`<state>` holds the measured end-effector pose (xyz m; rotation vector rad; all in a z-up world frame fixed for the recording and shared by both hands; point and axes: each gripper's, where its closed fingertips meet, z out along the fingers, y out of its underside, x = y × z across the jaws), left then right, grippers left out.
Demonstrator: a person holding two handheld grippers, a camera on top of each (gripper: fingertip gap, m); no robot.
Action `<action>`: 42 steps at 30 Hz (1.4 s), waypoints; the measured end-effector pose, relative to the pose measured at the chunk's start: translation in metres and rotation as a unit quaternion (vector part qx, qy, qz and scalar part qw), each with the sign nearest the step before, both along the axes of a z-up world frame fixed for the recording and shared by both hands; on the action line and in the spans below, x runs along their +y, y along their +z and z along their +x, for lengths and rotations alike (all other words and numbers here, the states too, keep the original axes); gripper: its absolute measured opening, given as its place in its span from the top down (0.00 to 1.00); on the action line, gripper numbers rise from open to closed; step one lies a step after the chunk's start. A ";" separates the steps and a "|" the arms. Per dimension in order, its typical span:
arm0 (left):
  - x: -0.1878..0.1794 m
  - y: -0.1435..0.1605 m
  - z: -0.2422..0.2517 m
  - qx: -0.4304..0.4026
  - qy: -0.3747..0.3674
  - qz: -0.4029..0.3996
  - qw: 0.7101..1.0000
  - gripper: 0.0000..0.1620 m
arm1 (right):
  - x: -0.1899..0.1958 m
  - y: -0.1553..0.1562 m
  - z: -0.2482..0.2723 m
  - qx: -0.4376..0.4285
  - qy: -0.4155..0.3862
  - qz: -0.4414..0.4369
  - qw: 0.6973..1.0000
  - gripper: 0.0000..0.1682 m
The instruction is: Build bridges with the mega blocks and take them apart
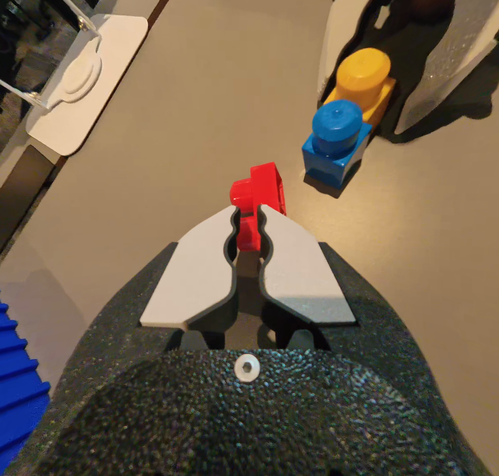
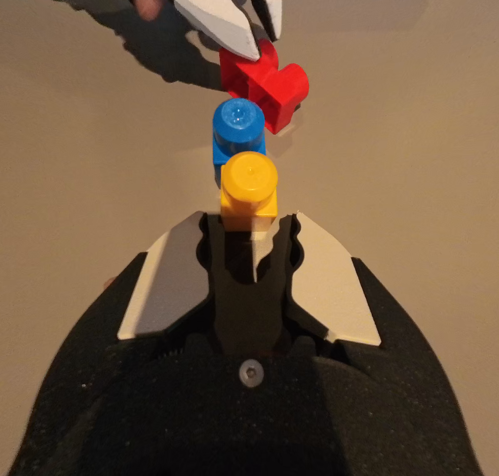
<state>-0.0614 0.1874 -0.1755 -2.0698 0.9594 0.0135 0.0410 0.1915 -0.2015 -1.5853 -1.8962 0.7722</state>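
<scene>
My left gripper (image 1: 247,209) is shut on a red two-stud block (image 1: 266,185), which is tilted on its side with its studs pointing left, low over the tan table (image 1: 216,85). In the right wrist view the left gripper (image 2: 266,44) holds the red block (image 2: 270,85) just beyond a blue single-stud block (image 2: 237,128). A yellow single-stud block (image 2: 249,182) stands upright right against the blue one. My right gripper (image 2: 249,216) is open, its fingertips on either side of the yellow block's base with small gaps. The blue block (image 1: 334,144), yellow block (image 1: 363,71) and right gripper (image 1: 360,112) also show in the left wrist view.
A white flat base with a clear plastic stand (image 1: 89,77) lies at the table's left edge. A blue ribbed object (image 1: 16,368) shows at the lower left. A person's finger (image 2: 147,4) grips the left gripper's handle. Tip to tip, the grippers are about 11 centimetres apart.
</scene>
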 end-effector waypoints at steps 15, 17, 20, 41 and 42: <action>-0.015 0.003 0.015 0.039 -0.019 0.000 0.999 0.87 | 0.001 -0.001 0.000 -0.001 -0.002 0.001 1.000 0.65; -0.015 0.004 0.012 0.042 -0.011 -0.006 0.999 0.81 | 0.001 -0.001 0.000 -0.001 -0.002 0.001 1.000 0.65; -0.020 0.009 0.005 0.017 0.013 -0.027 0.999 0.73 | 0.001 -0.001 0.001 -0.001 -0.003 0.001 1.000 0.65; 0.014 0.024 -0.008 0.042 -0.046 0.141 0.988 0.71 | 0.003 0.033 -0.002 0.080 -0.022 -0.122 0.989 0.61; 0.019 0.041 -0.001 0.059 -0.079 0.192 0.976 0.71 | 0.005 0.043 -0.003 0.100 -0.029 -0.146 0.984 0.61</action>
